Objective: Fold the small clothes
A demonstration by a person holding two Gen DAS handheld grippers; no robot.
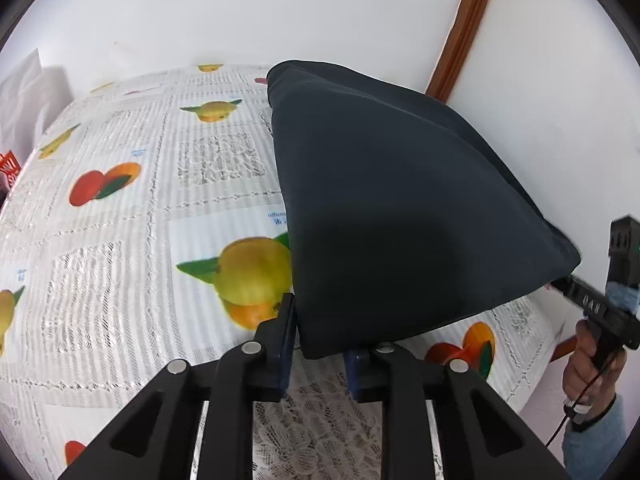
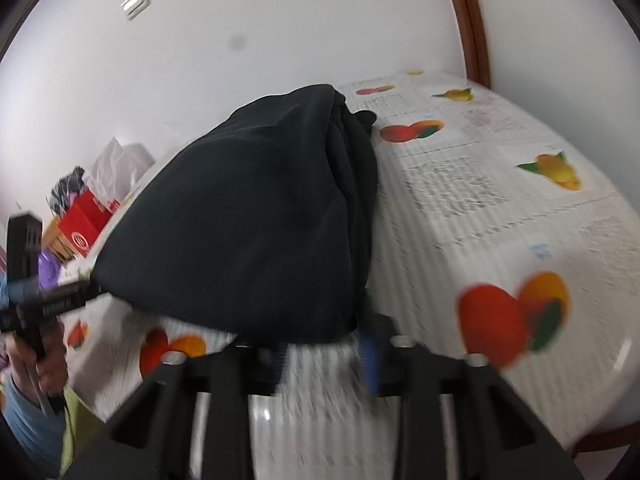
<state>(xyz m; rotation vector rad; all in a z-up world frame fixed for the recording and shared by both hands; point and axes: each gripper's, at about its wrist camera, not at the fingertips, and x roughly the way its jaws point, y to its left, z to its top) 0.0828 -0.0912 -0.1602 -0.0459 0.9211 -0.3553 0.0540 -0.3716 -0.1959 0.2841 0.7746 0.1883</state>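
Note:
A dark navy garment [image 1: 392,208] hangs stretched between both grippers above the fruit-print tablecloth [image 1: 120,216]. My left gripper [image 1: 324,344] is shut on its near corner, the cloth covering the right finger. In the left wrist view my right gripper [image 1: 560,284] pinches the garment's far right corner. In the blurred right wrist view the garment [image 2: 240,232] drapes over my right gripper [image 2: 324,352], which is shut on its edge; my left gripper [image 2: 94,290] holds the opposite corner at the left. The garment's far end rests on the table.
A white wall and a brown door frame [image 1: 460,36] stand close behind the table. A red box [image 2: 86,220] and plastic bags [image 2: 116,168] sit past the table's left end. The table edge [image 1: 532,376] runs near the person's hand.

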